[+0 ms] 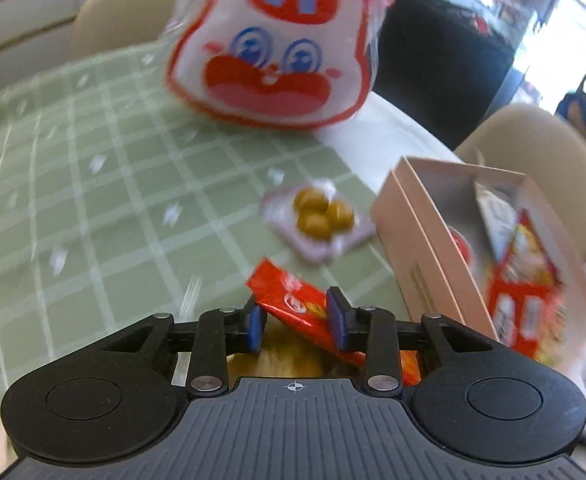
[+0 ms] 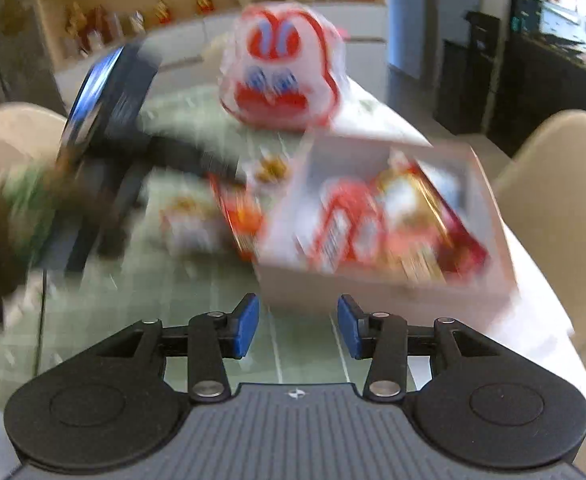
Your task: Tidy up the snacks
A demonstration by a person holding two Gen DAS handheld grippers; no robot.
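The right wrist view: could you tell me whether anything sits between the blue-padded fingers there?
No, the right gripper has a bare gap between its fingers, with only the green checked tablecloth behind.

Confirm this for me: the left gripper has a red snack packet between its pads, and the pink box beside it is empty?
Not quite. The pink box already holds several red snack packs, as the left wrist view shows. The left gripper does have the red snack packet between its pads.

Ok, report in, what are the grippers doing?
Left gripper around red snack packet. Right gripper open, empty. Pink box beside, nothing blocking.
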